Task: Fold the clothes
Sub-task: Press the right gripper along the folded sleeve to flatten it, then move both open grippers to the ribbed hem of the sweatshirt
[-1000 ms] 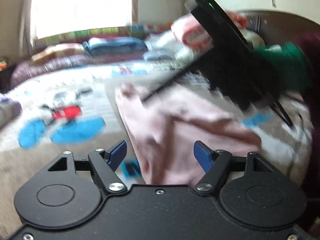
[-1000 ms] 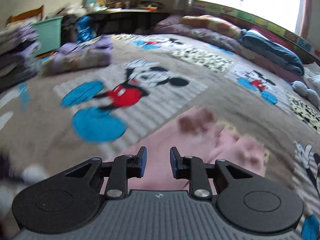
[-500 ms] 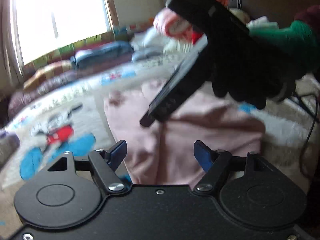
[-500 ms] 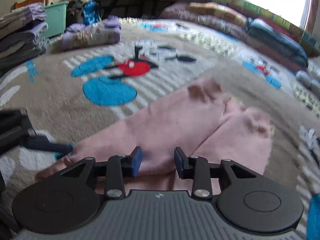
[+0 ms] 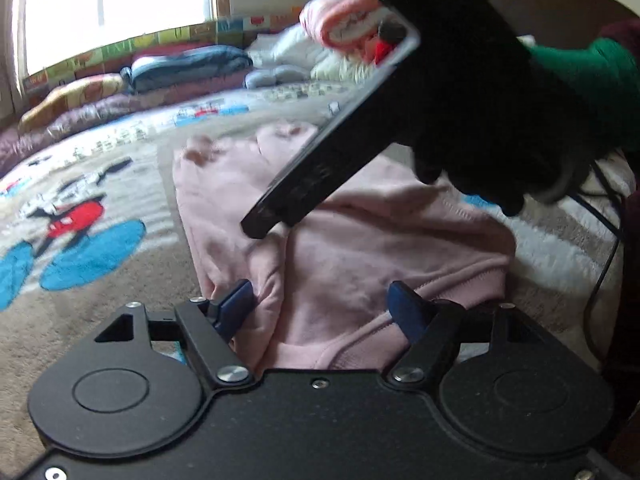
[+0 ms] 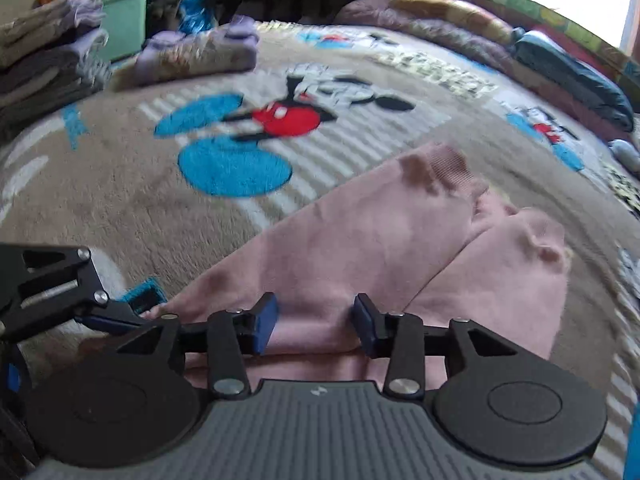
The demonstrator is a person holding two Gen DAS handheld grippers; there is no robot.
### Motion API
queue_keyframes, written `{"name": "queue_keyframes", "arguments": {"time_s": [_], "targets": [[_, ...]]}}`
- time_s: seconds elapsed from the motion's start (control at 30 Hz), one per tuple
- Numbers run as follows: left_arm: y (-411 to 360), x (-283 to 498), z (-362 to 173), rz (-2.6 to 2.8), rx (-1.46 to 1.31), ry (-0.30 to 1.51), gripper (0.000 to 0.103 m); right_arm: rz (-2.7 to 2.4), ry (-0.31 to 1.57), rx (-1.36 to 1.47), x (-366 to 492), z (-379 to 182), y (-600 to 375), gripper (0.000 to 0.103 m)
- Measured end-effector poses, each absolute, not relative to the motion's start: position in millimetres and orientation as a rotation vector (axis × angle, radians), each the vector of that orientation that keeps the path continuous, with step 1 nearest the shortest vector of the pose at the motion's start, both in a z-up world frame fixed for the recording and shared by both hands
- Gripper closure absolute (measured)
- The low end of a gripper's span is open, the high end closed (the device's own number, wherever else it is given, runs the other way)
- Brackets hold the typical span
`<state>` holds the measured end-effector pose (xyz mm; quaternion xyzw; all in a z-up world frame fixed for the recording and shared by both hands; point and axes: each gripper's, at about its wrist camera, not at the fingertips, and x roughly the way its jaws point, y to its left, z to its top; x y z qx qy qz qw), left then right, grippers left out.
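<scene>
A pair of pink trousers lies flat on the cartoon-print bed blanket, legs pointing away, waistband nearest me. My left gripper is open, low over the waistband, with cloth between its blue pads but not pinched. In the right wrist view the same pink trousers stretch away. My right gripper is open just above the near part of the garment. The right gripper's black body and a gloved hand cross the left wrist view. The left gripper's finger shows at the left edge of the right view.
The blanket covers the bed. Folded clothes and a stack sit at the far left beside a green bin. Pillows and bedding line the window side. A black cable runs at the right.
Both grippers have come down closer to the waistband. The right gripper's jaws have spread wider. The left gripper stays open.
</scene>
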<state>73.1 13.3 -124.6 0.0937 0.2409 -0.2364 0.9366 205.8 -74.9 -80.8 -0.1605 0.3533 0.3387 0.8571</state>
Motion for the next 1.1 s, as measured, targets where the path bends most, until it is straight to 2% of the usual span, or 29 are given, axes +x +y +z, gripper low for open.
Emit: {"name": "queue_keyframes", "arguments": {"time_s": [0.17, 0.33, 0.67, 0.9, 1.1], "targets": [[22.8, 52.9, -108.6, -0.461, 0.173, 0.429, 0.029, 0.667, 0.627, -0.223, 153.9, -57.3, -115.4, 0.060], [21.6, 33.3, -102.5, -0.446, 0.292, 0.391, 0.029, 0.596, 0.533, -0.217, 92.1, -55.2, -157.3, 0.058], [11.3, -5.2, -127.5, -0.397, 0.645, 0.386, 0.029, 0.554, 0.452, -0.494, 11.7, -100.1, -166.9, 0.055], [4.5, 2.8, -146.9, -0.330, 0.876, 0.411, 0.029, 0.477, 0.436, -0.655, -1.2, -123.8, -156.3, 0.053], [-0.5, 27.5, -154.8, -0.326, 0.866, 0.406, 0.028, 0.474, 0.426, -0.692, 13.2, -130.2, -150.2, 0.050]]}}
